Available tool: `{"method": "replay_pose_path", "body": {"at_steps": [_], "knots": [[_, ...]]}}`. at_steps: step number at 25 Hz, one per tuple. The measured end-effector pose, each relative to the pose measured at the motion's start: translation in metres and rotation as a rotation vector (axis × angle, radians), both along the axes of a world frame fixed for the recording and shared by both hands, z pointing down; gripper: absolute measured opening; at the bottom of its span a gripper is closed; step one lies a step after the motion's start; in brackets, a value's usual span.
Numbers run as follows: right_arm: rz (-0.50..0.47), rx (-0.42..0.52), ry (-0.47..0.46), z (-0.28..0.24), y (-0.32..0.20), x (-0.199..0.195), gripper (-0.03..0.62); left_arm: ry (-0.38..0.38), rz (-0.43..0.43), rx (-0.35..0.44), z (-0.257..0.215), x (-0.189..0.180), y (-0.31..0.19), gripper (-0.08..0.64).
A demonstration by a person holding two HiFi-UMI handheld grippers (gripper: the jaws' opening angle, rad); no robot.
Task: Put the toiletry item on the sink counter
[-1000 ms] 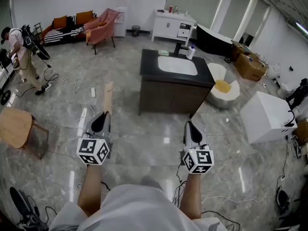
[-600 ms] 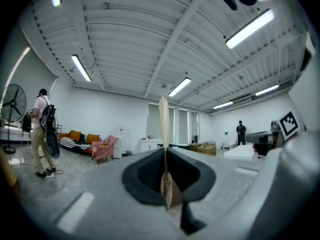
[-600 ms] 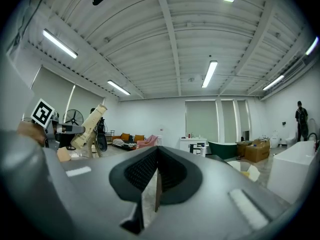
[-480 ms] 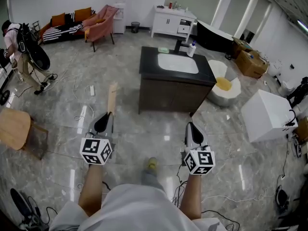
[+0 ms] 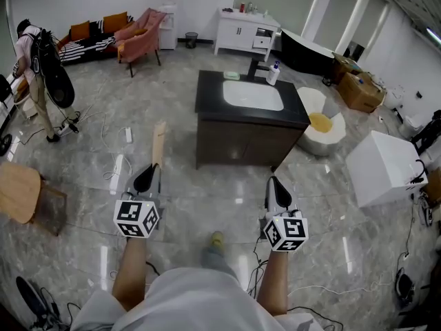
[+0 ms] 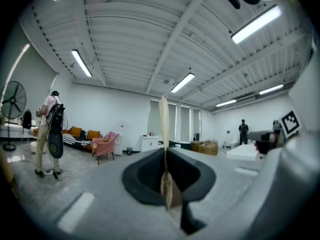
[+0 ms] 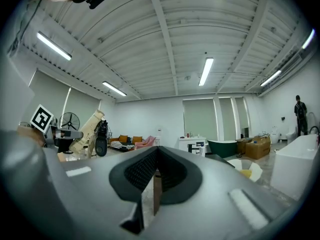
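Carrying stage, I'd say: left tool clamped on the thin, flat, tan toiletry item, right tool closed, empty. Next comes walking up to the black-topped sink counter, well ahead.

Your head cam looks fwd & steeply down from above your arms, taking in the left gripper, right gripper and, well ahead, the sink. Each gripper cam rides just behind its own jaws, v. close to them, facing fwd & wide enough to catch the ceiling. All 3 share the far sofa & cabinet; the right cam also sees the left gripper's packet at its left.
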State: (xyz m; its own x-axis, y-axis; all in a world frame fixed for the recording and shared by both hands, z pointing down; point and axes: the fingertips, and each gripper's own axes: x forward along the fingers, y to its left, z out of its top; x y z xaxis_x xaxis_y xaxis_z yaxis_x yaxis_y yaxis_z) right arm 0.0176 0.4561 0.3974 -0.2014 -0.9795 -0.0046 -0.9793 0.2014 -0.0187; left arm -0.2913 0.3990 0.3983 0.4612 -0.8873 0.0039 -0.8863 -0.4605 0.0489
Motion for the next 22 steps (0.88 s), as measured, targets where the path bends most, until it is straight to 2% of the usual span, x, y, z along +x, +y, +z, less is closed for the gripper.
{"method": "replay_pose_path", "body": {"at_steps": [14, 22], "knots": [[-0.011, -0.042, -0.027, 0.023, -0.127, 0.054, 0.003, -0.030, -0.032, -0.033, 0.015, 0.045, -0.122, 0.009], [-0.043, -0.044, -0.036, 0.022, -0.208, 0.091, 0.002, -0.039, -0.056, -0.057, 0.017, 0.084, -0.194, 0.009]]}}
